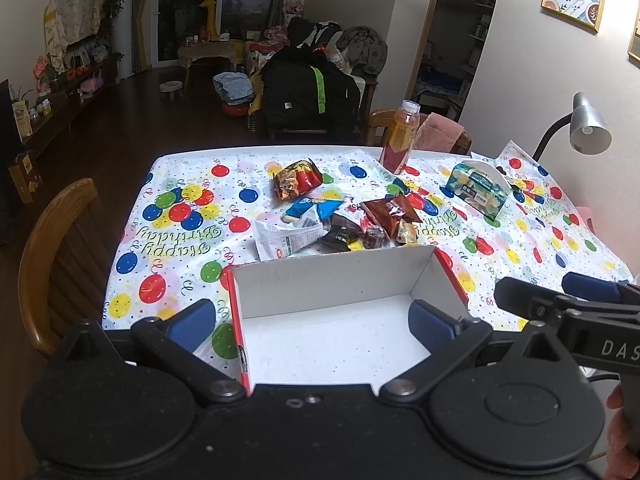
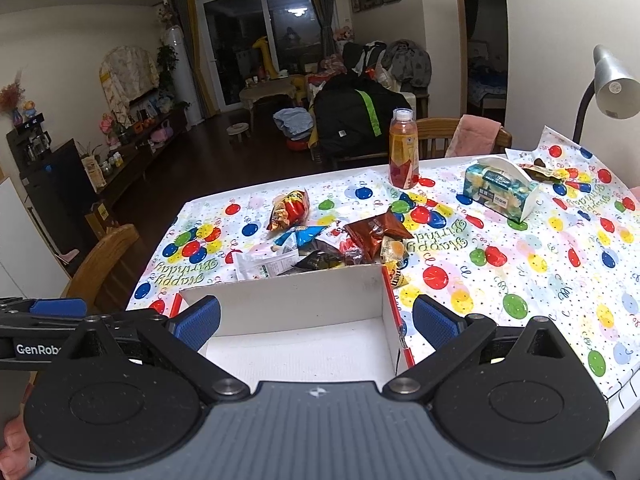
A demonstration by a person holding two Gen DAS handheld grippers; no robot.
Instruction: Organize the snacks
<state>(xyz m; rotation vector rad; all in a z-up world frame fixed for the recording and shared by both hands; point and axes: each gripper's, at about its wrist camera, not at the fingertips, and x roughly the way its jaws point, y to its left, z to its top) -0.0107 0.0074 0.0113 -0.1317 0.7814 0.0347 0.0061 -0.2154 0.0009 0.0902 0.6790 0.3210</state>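
The snack packets [image 1: 340, 216] lie in a loose heap near the middle of the worktop [image 1: 540, 248], just beyond the far wall of an empty white box with red sides [image 1: 332, 280]. They look like thin foil and plastic sachets: light, crinkly, slippery, and soft enough to crush, so a gentle pinch on a flat sealed edge or corner is probably safer than squeezing the filled middle. The red-orange packet [image 1: 297, 179] lies a little apart at the far side and looks easiest to take alone; the brown packet [image 1: 390, 209] overlaps its neighbours.

The left hand-held gripper [image 1: 312, 324] hangs over the box with its blue pads [image 1: 188, 324] wide apart, holding nothing. The right hand-held gripper [image 2: 316, 320] does likewise, its jaws spread and empty.

Readable writing: "Happy Birthday" on the balloon-print cloth, "GenRob" and "DAS" on the gripper bodies. Packet labels are too small to read. A tissue box [image 2: 500, 190] and a bottle [image 2: 403, 148] stand at the far right.
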